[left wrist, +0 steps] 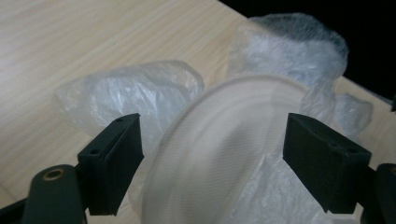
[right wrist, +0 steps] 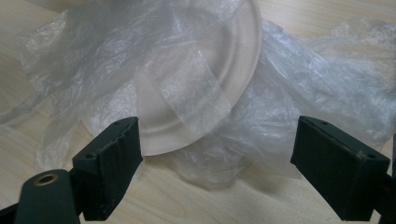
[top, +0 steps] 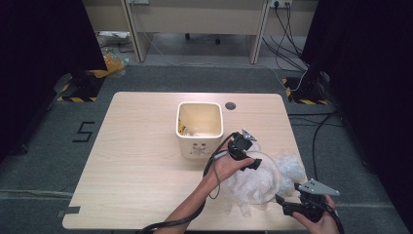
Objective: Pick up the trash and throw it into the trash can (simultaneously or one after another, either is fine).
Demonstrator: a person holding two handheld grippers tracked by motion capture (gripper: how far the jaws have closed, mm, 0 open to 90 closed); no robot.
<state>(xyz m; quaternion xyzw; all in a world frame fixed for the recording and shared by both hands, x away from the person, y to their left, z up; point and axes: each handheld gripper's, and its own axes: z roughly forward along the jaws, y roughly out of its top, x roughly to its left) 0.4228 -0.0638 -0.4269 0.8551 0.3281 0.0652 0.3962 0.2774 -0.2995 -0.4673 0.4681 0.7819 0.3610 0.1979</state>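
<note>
While both grippers' fingers gape around the plate (left wrist: 219, 154) at lower right, unwrapping's underway; next, pinch the plastic (right wrist: 303, 93).

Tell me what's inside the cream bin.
The bin holds pale crumpled scraps and something yellow at its left wall. Its near wall hides the bottom, so anything lower cannot be seen.

Black two-jaw tongs (top: 281, 201) with grey three-cornered plates, trailing cables
</note>
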